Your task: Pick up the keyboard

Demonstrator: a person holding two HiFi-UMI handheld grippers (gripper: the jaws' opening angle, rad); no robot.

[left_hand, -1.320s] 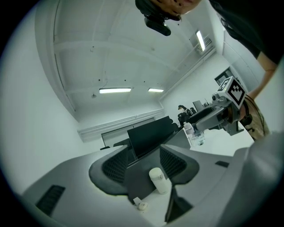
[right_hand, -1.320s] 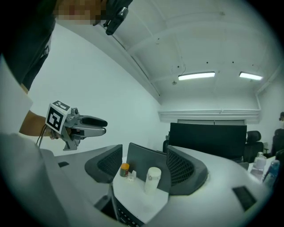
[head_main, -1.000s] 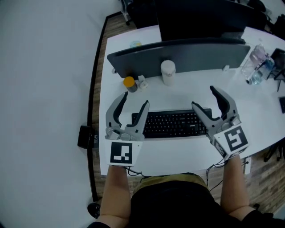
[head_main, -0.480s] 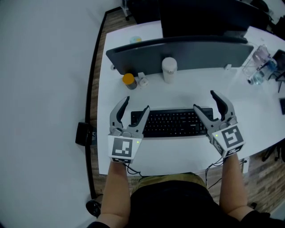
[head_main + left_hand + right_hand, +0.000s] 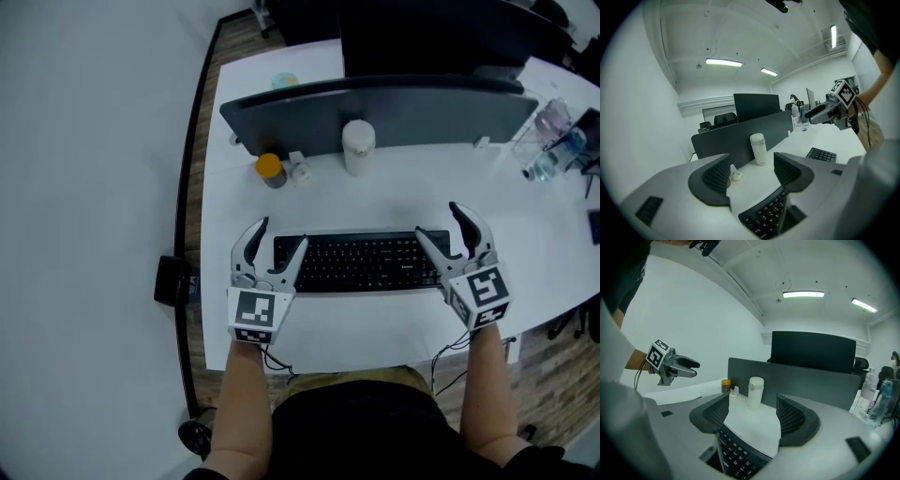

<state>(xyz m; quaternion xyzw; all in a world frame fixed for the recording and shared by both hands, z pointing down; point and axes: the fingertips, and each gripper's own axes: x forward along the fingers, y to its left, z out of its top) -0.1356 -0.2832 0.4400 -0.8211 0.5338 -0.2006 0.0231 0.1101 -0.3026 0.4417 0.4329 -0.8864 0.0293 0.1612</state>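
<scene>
- Reach step: my left claw [image 5: 281,234], jaws just opened wider, and right claw [image 5: 439,221], jaws apart, each bracket one end of the keyboard [image 5: 361,261], ungripped.
- Next, I'd clamp both ends and lift level.

The white flat desk [image 5: 375,202] bore a black rectangular plastic keyboard [image 5: 361,261], its ends lying between the fingers of the left gripper [image 5: 281,232] and the right gripper [image 5: 438,219]. Beyond the left fingertips stood a small yellow-lidded jar [image 5: 270,171] and a tiny white object [image 5: 300,172]. Farther ahead, a white cylindrical flask [image 5: 357,147] stood before a grey partition screen [image 5: 394,108].
</scene>
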